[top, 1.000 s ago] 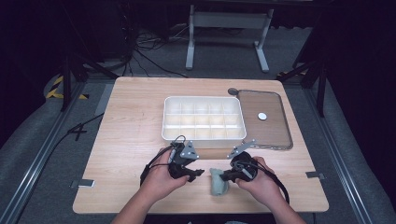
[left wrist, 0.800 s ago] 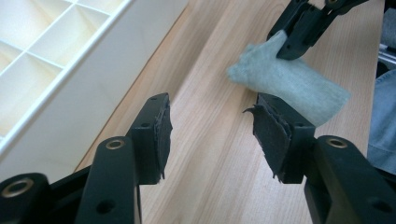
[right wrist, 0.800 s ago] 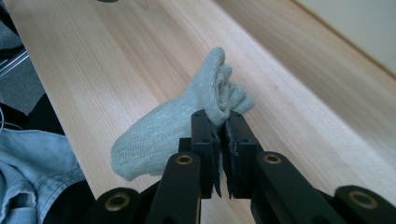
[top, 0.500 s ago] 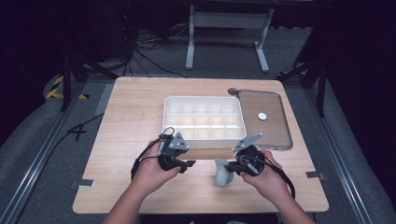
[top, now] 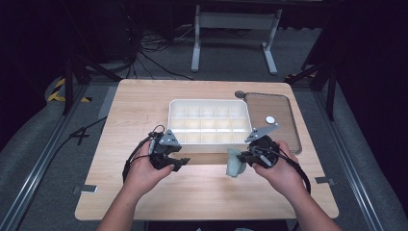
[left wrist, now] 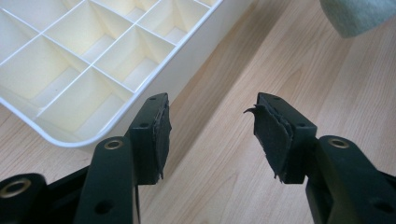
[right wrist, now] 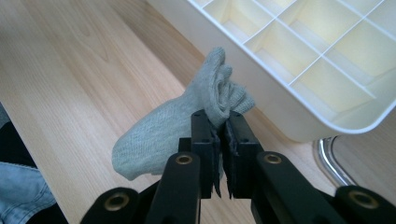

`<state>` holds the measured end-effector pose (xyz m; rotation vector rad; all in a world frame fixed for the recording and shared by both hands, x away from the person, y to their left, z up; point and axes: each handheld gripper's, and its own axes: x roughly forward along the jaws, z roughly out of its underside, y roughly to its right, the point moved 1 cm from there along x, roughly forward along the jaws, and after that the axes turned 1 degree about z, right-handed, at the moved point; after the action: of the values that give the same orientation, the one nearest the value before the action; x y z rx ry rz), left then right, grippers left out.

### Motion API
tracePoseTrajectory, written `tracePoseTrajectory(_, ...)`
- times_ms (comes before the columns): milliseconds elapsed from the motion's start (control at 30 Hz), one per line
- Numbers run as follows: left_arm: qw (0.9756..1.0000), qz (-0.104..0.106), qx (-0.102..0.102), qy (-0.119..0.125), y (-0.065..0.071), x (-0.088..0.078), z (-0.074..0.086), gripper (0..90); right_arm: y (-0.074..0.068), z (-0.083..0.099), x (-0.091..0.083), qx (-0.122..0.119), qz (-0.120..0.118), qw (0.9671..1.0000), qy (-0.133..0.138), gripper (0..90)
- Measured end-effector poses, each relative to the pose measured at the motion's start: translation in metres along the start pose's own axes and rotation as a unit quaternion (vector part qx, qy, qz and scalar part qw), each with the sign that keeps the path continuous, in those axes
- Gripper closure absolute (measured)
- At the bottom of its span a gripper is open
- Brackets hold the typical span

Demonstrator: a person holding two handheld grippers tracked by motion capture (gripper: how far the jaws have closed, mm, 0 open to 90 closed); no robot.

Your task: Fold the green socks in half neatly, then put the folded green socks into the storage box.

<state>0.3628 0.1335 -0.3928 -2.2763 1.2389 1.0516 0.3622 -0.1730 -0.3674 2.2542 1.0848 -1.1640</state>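
A pale grey sock (right wrist: 187, 121) hangs bunched from the right gripper (right wrist: 223, 126), clenched on its upper end, long axis drooping toward the bench (top: 144, 106), just before the white divided tray (top: 210, 120). The left gripper (left wrist: 210, 126) is released, empty.

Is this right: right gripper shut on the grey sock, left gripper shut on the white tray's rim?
Not quite. The right gripper is shut on the grey sock, but the left gripper is open beside the white compartment tray, holding nothing, per the left gripper view.
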Motion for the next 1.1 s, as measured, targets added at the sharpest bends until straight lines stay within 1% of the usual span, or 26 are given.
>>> tracePoseTrajectory(67,1.0,0.0,-0.001,0.003,0.0,0.0,0.0,46.7,0.002,-0.004,-0.003,0.0,0.004,1.0,0.002,84.0)
tracePoseTrajectory(167,1.0,0.001,-0.003,0.0,0.0,-0.001,0.001,46.6,0.005,-0.008,-0.006,0.001,0.011,0.9999,0.005,83.9)
tracePoseTrajectory(233,1.0,-0.002,-0.002,0.004,-0.001,-0.002,0.002,46.5,0.009,-0.012,-0.01,0.001,0.018,0.9998,0.007,83.9)
tracePoseTrajectory(267,1.0,-0.001,-0.002,0.001,-0.002,-0.003,0.002,46.5,0.011,-0.014,-0.011,-0.001,0.021,0.9997,0.009,83.9)
tracePoseTrajectory(300,1.0,-0.001,-0.007,0.007,-0.002,-0.004,0.002,46.5,0.013,-0.015,-0.012,0.002,0.025,0.9997,0.008,83.9)
tracePoseTrajectory(333,1.0,-0.001,-0.007,0.007,-0.002,-0.004,0.002,46.6,0.013,-0.015,-0.012,0.002,0.025,0.9997,0.008,83.9)
tracePoseTrajectory(467,0.9999,-0.004,-0.01,0.01,-0.004,-0.006,0.004,46.6,0.02,-0.024,-0.016,0.0,0.039,0.9992,0.011,83.8)
tracePoseTrajectory(533,0.9999,-0.007,-0.012,0.008,-0.004,-0.007,0.005,46.6,0.025,-0.028,-0.018,-0.001,0.046,0.9989,0.013,83.8)
tracePoseTrajectory(567,0.9999,-0.007,-0.012,0.008,-0.004,-0.007,0.005,46.6,0.025,-0.028,-0.018,-0.001,0.046,0.9989,0.013,83.8)
tracePoseTrajectory(633,0.9999,-0.006,-0.011,0.007,-0.005,-0.008,0.006,46.6,0.03,-0.033,-0.018,-0.002,0.053,0.9985,0.012,83.8)
tracePoseTrajectory(667,0.9999,-0.007,-0.013,0.008,-0.005,-0.009,0.007,46.6,0.032,-0.035,-0.018,-0.006,0.056,0.9983,0.013,83.8)
tracePoseTrajectory(767,0.9998,-0.012,-0.013,0.009,-0.005,-0.012,0.008,46.6,0.038,-0.041,-0.018,-0.009,0.066,0.9977,0.01,83.7)
tracePoseTrajectory(800,0.9998,-0.011,-0.016,0.009,-0.005,-0.012,0.009,46.6,0.04,-0.044,-0.018,-0.01,0.071,0.9974,0.008,83.7)
tracePoseTrajectory(867,0.9997,-0.013,-0.017,0.01,-0.005,-0.013,0.01,46.6,0.045,-0.049,-0.018,-0.013,0.074,0.9972,0.008,83.6)
tracePoseTrajectory(933,0.9997,-0.014,-0.018,0.01,-0.007,-0.014,0.012,46.6,0.047,-0.051,-0.018,-0.011,0.077,0.9969,0.008,83.6)
tracePoseTrajectory(967,0.9997,-0.014,-0.018,0.01,-0.007,-0.014,0.012,46.6,0.052,-0.053,-0.017,-0.012,0.079,0.9968,0.009,83.6)
tracePoseTrajectory(1000,0.9996,-0.016,-0.022,0.011,-0.007,-0.015,0.013,46.6,0.052,-0.053,-0.017,-0.012,0.079,0.9968,0.009,83.5)
tracePoseTrajectory(1033,0.9996,-0.014,-0.022,0.01,-0.008,-0.015,0.014,46.6,0.056,-0.056,-0.015,-0.011,0.087,0.9961,0.004,83.3)
tracePoseTrajectory(1067,0.9996,-0.016,-0.022,0.012,-0.008,-0.015,0.014,46.6,0.056,-0.056,-0.015,-0.011,0.087,0.9961,0.004,83.3)
tracePoseTrajectory(1100,0.9996,-0.016,-0.022,0.012,-0.009,-0.016,0.015,46.6,0.06,-0.059,-0.013,-0.011,0.092,0.9957,0.001,83.2)
